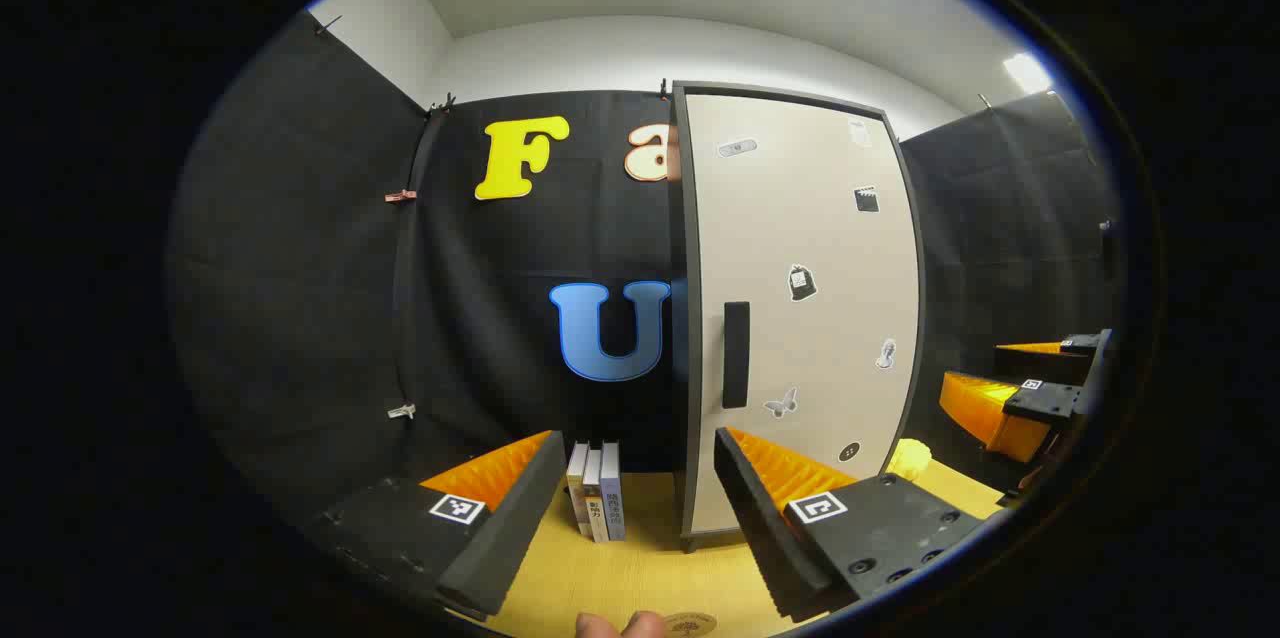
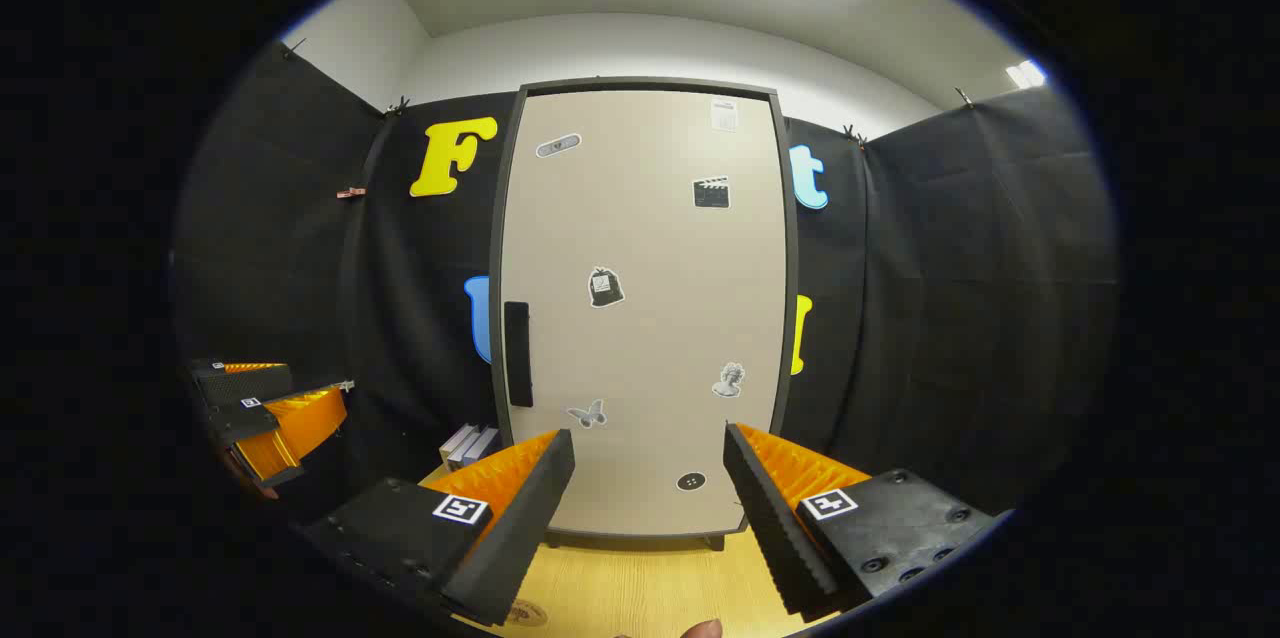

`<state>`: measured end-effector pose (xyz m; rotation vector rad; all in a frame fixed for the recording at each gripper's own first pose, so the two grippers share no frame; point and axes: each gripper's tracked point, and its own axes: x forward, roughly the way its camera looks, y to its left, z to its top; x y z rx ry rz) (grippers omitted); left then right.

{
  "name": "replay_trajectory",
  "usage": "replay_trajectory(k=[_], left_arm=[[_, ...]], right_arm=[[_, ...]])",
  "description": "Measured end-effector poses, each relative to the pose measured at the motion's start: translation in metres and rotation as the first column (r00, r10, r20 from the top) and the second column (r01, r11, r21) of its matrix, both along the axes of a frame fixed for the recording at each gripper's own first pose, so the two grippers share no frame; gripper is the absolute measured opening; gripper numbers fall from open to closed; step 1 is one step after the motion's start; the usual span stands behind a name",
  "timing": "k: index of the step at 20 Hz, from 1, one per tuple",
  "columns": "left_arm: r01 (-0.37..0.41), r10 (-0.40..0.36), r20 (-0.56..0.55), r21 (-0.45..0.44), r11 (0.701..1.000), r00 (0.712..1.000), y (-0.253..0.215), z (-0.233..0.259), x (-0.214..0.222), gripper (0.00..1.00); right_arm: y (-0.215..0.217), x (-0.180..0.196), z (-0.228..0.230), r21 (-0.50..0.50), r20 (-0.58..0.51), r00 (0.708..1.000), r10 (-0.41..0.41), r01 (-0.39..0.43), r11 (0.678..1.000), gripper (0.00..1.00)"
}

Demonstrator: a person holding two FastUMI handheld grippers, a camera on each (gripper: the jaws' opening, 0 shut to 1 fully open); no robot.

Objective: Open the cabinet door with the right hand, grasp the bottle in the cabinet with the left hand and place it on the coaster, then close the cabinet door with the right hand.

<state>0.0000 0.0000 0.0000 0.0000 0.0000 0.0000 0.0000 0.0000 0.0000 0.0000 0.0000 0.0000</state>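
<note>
So nothing is done yet: the tall beige cabinet door [image 2: 645, 308] is closed, its black bar handle [image 2: 516, 353] at nine o'clock. Both the right hand-held gripper [image 2: 648, 508] and left hand-held gripper [image 1: 640, 518] are spread apart, holding nothing. The bottle must be hidden inside.

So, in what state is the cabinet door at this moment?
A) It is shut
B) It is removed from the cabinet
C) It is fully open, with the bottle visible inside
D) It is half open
A: in the right gripper view the cabinet door sits flat inside its dark frame, the handle is untouched, and no interior can be seen.
</note>
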Motion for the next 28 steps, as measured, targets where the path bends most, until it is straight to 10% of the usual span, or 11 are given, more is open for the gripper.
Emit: replay_trajectory(k=[28], left_arm=[[0.011, -0.011, -0.006, -0.016, 1.000, 1.000, 0.020, -0.006, -0.008, 0.95]], right_arm=[[0.048, 0.034, 0.011, 0.022, 0.040, 0.998, 0.053, -0.054, 0.998, 0.97]])
